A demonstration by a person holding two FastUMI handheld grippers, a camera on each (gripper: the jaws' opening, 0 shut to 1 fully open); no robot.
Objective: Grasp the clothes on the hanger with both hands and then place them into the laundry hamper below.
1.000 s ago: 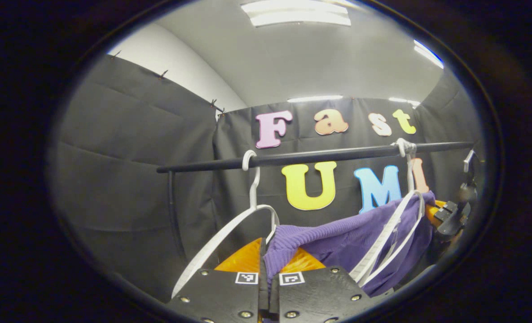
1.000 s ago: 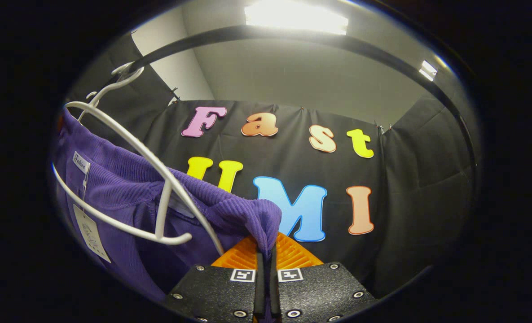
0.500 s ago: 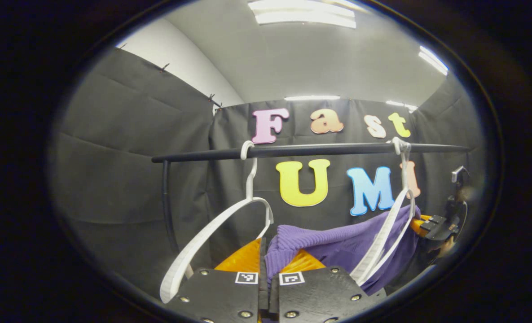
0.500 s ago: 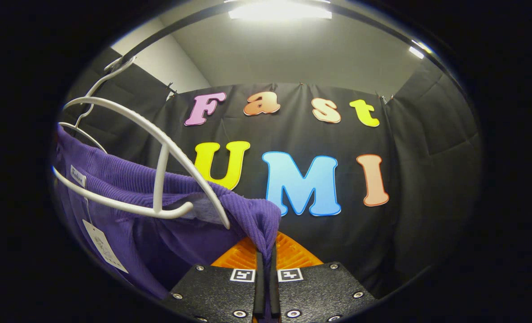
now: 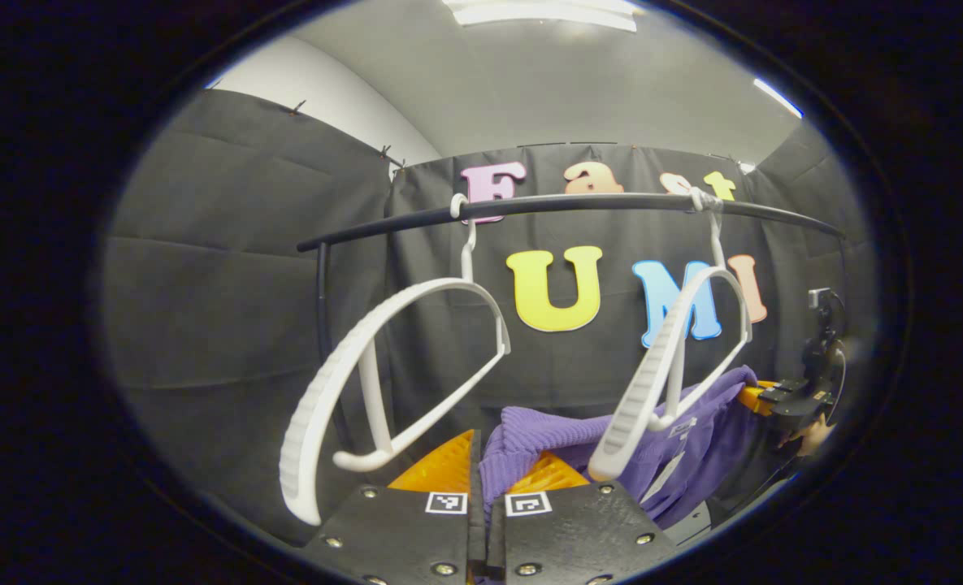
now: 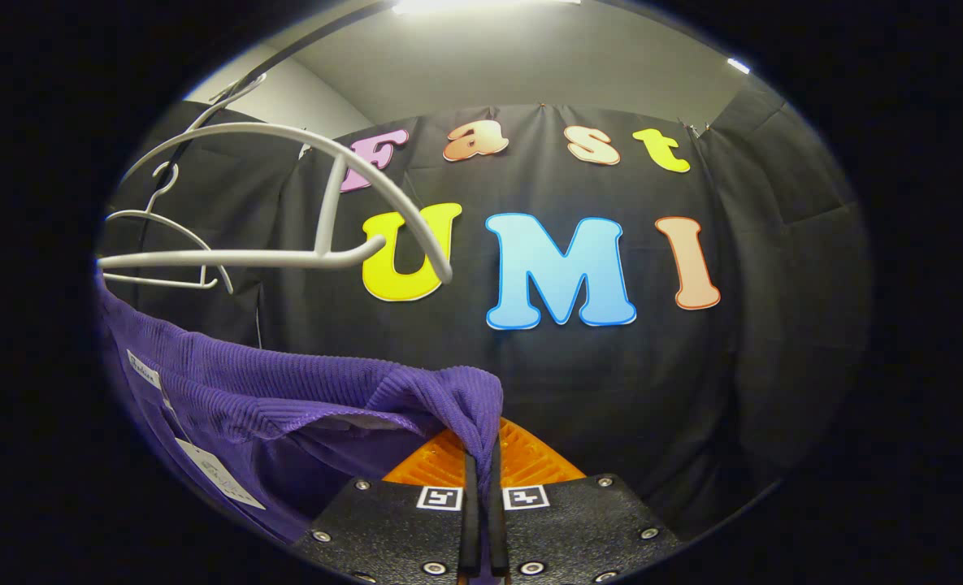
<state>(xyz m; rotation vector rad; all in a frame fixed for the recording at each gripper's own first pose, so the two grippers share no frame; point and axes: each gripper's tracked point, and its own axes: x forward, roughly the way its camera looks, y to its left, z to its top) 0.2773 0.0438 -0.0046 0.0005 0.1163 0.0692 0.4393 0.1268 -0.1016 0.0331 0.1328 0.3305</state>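
Ribbed purple knit garment point(image 5: 562, 443) sags below two curved white plastic hangers point(image 5: 383, 382) (both bare) on a black rail point(image 5: 579, 205). Left gripper point(image 5: 485, 487) and right gripper point(image 6: 481, 479) jaws each clench a fabric corner. Right gripper view reveals its paper tag point(image 6: 219, 475).

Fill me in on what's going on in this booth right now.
A person holds a gripper in each hand, and both are clamped on a purple knitted garment. The left gripper pinches one end, the right gripper the other, with the cloth slung between them. It hangs clear below the white hanger, which is on the black rail beside a second bare hanger.
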